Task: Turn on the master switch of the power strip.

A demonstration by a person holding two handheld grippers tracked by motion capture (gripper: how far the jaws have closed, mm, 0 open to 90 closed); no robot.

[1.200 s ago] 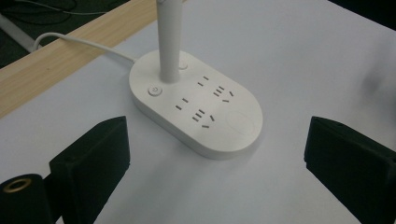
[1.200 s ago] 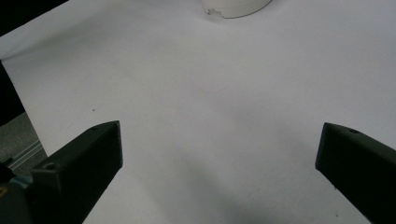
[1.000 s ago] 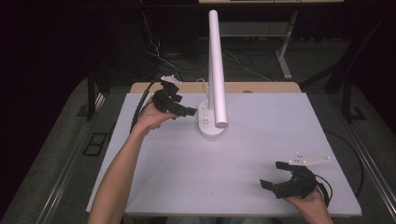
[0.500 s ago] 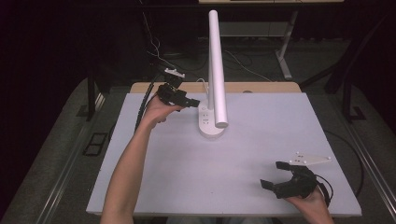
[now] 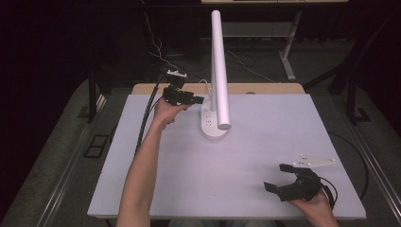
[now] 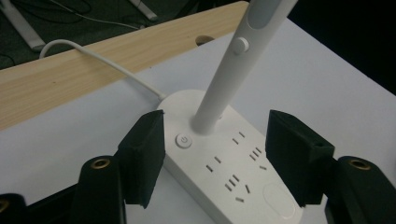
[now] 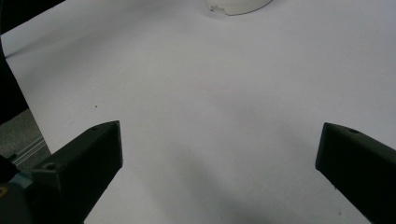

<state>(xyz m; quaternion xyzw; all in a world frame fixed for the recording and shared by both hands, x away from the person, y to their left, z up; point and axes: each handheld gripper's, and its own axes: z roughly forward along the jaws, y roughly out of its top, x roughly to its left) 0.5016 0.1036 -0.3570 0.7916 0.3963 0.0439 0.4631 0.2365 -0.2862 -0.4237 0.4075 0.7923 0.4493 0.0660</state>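
While the right gripper [image 5: 280, 178] rests wide open and idle at the near right of the surface [image 5: 265, 142], the left gripper [image 5: 197, 99] has swung from the far left edge toward the lamp [image 5: 218, 66] over the last second. Its jaws now stand open either side of the lamp base [image 6: 224, 163], holding nothing, with the power button [image 6: 183, 141] just beside one jaw. I judge a press on that button comes next. Standing at the far middle of the surface, the lamp's tube runs front to back in the high view, its free end [image 5: 223, 126] pointing toward the person.
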